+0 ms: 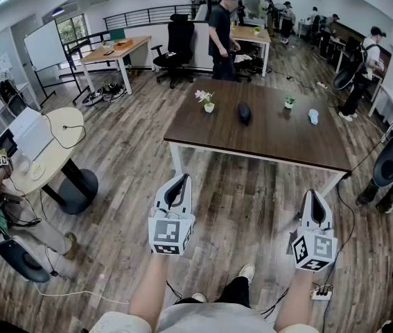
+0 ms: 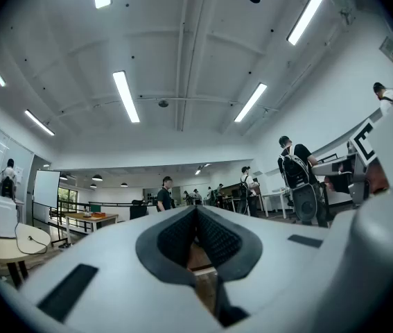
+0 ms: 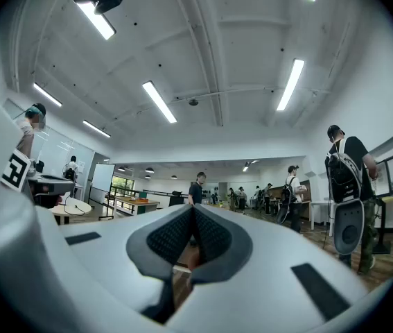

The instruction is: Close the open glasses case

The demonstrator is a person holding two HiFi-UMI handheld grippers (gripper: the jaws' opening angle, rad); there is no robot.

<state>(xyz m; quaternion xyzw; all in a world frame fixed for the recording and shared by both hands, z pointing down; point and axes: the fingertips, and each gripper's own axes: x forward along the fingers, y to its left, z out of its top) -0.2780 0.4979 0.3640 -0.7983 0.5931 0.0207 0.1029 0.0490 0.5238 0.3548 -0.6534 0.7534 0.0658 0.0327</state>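
Table (image 1: 272, 139): one case (image 1: 244, 112), two plants (image 1: 208, 101) (image 1: 290, 102)

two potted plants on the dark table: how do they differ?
The flowering plant is taller and carries pale pink blooms; the small green plant is lower and shows only leaves. The flowering plant stands left of the dark case, and the small green plant stands right of it. Both stand upright on the table, apart from the case.
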